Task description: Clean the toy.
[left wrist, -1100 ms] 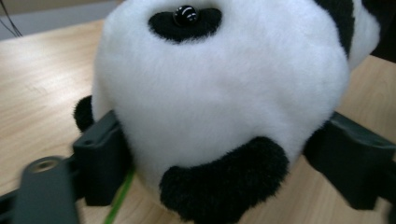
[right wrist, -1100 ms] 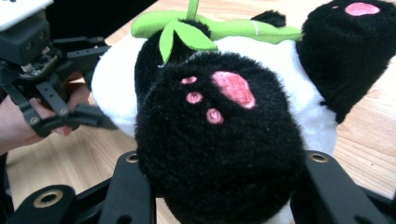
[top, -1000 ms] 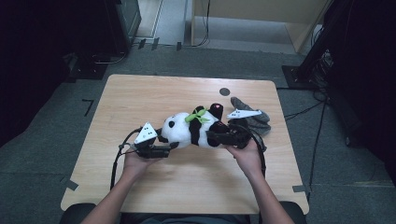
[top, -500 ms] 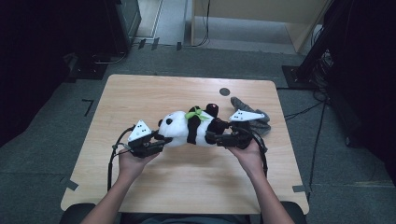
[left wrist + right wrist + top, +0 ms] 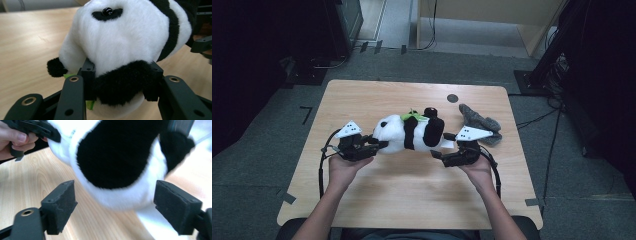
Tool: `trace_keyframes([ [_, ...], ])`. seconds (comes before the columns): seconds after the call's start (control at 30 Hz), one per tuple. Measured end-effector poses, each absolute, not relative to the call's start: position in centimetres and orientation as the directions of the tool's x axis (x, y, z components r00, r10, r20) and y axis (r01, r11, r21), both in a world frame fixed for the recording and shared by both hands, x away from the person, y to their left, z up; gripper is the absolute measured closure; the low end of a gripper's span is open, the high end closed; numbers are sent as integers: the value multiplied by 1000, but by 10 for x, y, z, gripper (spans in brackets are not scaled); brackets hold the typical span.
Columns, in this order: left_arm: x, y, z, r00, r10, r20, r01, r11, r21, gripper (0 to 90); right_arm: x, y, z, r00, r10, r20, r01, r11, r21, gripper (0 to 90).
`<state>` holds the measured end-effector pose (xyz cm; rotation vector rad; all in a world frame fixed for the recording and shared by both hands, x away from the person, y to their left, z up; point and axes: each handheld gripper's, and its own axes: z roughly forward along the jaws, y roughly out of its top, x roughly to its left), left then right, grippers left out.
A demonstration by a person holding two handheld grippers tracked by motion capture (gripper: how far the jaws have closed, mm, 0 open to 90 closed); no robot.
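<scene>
A black-and-white panda plush (image 5: pixel 412 132) with a green bow lies on its side over the middle of the wooden table (image 5: pixel 412 200). My left gripper (image 5: pixel 374 145) has just closed on the panda; in the left gripper view its pads (image 5: pixel 87 75) pinch a black furry part (image 5: pixel 120 85) at the head end. My right gripper (image 5: pixel 439 156) sits just below the panda's other end. Its jaws have just been opening. In the right gripper view both pads (image 5: pixel 61 202) stand wide apart, clear of the panda's body (image 5: pixel 112 157).
A crumpled grey cloth (image 5: pixel 482 122) lies at the table's right side, behind my right gripper. A small black dot (image 5: pixel 452 98) marks the far part of the table. Dark equipment and cables stand on the floor around it.
My left gripper has closed on the panda's head end and risen a little with it. My right gripper has let go of the body and opened wide.
</scene>
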<state>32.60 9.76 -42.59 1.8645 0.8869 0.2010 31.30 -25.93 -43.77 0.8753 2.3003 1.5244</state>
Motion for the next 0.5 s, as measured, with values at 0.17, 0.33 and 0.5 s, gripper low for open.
trace_keyframes([
  [0.17, 322, 87, -421, 732, 615, -295, 516, -217, 829, 557, 311, -252, -441, -799, 596, 74, 312, 306, 899, 90],
  [0.33, 324, 87, -418, 703, 574, -420, 599, -158, 785, 558, 313, -248, -443, -781, 616, 96, 328, 275, 904, 37],
  [0.5, 320, 78, -418, 693, 617, -374, 593, -193, 782, 544, 312, -236, -449, -753, 659, -5, 328, 382, 864, 169],
])
